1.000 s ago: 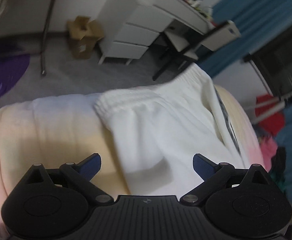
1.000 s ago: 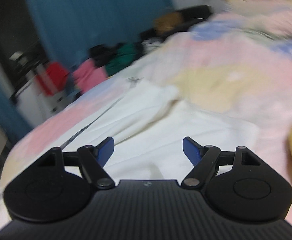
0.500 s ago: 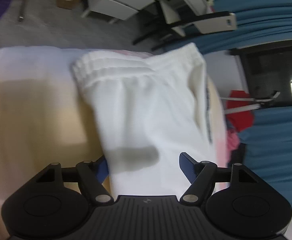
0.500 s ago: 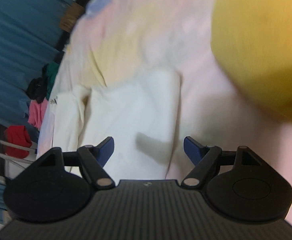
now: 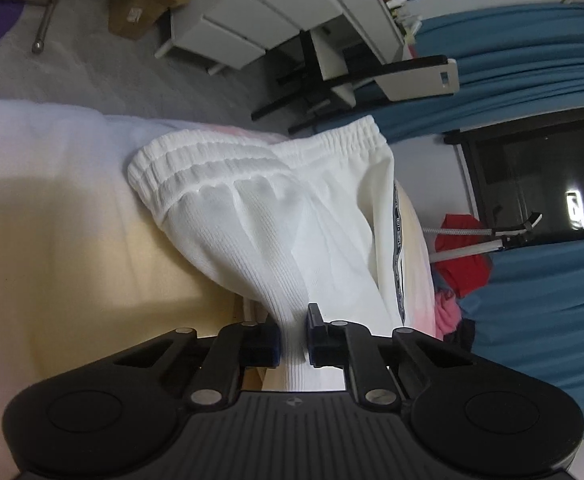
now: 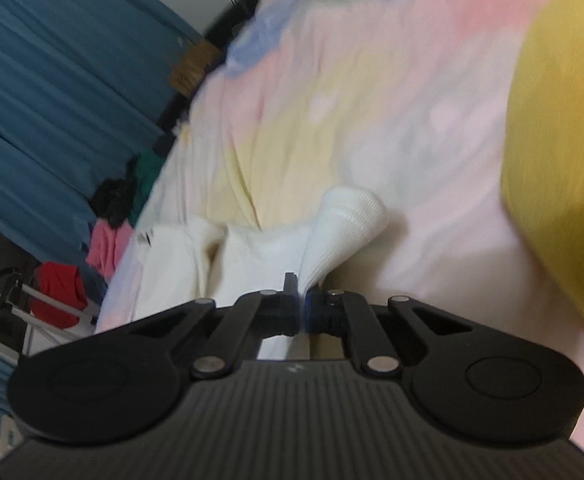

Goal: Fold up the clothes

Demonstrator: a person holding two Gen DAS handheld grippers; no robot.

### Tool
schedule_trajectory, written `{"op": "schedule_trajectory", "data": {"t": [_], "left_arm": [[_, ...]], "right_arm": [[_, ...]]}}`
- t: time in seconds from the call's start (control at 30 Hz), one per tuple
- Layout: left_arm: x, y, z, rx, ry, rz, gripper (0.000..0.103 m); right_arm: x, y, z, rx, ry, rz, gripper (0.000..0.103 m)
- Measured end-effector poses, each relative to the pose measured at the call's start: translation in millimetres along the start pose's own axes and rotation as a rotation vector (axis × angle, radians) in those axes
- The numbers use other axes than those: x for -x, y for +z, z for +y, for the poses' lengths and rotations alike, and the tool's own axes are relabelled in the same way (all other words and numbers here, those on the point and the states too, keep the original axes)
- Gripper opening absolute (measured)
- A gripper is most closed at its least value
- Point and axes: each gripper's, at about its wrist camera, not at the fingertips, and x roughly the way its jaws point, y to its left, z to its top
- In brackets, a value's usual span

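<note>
Right up close, both tongs have white cloth pinched between their blue pads. The left tongs are closed on a ribbed fold of the white sweatpants, with the fabric bunched into a narrow neck between the jaws. The right tongs are clamped just as tightly on another part of the same sweatpants, beside a ribbed cuff that sticks up past the jaws.

Beyond the left tongs the garment fans out and away across the bed, its long axis running straight ahead to the gathered elastic waistband at the far edge of the mattress. A dark printed stripe runs down one side seam. So the left hand sits on the line to the waistband, while the right hand holds the cuff end over the pastel bedspread. Any fold, I'd judge, turns on carrying these two held points along that axis toward the waistband.

Past the bed there is a white drawer unit, a cardboard box on the grey floor, blue curtains, and a heap of red and pink clothes.

A big yellow shape fills the right view's edge, too blurred to name. How the sweatpants lie between the two grips is hidden under the tong bodies.
</note>
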Motion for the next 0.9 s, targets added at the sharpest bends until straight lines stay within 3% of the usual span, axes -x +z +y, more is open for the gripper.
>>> {"op": "schedule_trajectory", "data": {"t": [0.27,0.4,0.57,0.77,0.9], "left_arm": [[49,8,-28,-0.052,-0.111,-0.061,0.006],[38,26,-68,-0.079,-0.121,-0.056,0.006],[-21,52,-136,-0.144,-0.086,-0.063,0.006],[-145,78,-203,-0.240,0.017,-0.060,0.007],[-242,90,-229,-0.280,0.121,-0.029,0.007]], "right_arm": [[34,19,16,0.027,0.078,-0.070,0.006],[24,38,47,0.062,0.112,-0.053,0.006],[-17,57,110,0.143,0.119,-0.065,0.006],[-112,48,199,0.257,0.088,-0.086,0.006],[-193,26,231,0.322,0.029,-0.071,0.006]]}}
